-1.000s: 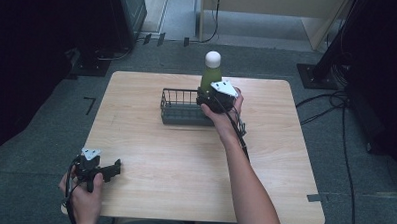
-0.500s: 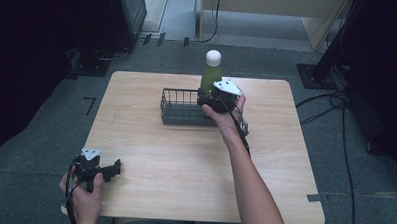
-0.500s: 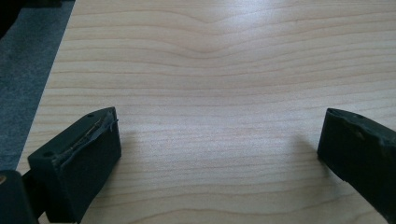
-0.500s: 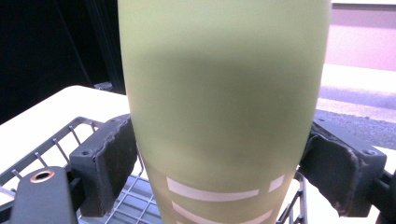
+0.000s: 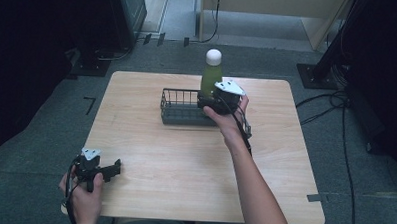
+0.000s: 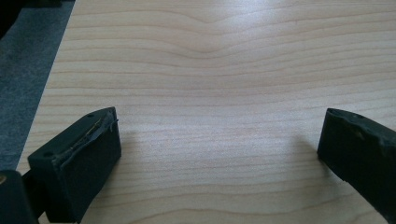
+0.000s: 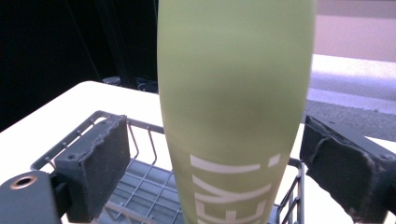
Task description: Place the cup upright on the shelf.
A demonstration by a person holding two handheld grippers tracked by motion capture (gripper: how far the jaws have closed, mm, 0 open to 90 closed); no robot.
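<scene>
Wide wooden table across the high view, pale grain running under everything. Toward its far middle, a dark wire basket, long side facing the near edge. Standing upright in the basket's right end, a green bottle with a white cap, white lettering low on its body in the right gripper view. Right behind it from the near side, the right gripper, held by a hand reaching in over the table. Jaws just been opening: bottle between them, yet a clear gap on each side of the green body in the right gripper view, pads off the surface, so released and not clamped. Bottle resting on the basket floor, not lifted. Down at the near left corner, the left gripper, low over bare wood, well apart from basket and bottle. Jaws spread wide in the left gripper view, nothing but table between them.
</scene>
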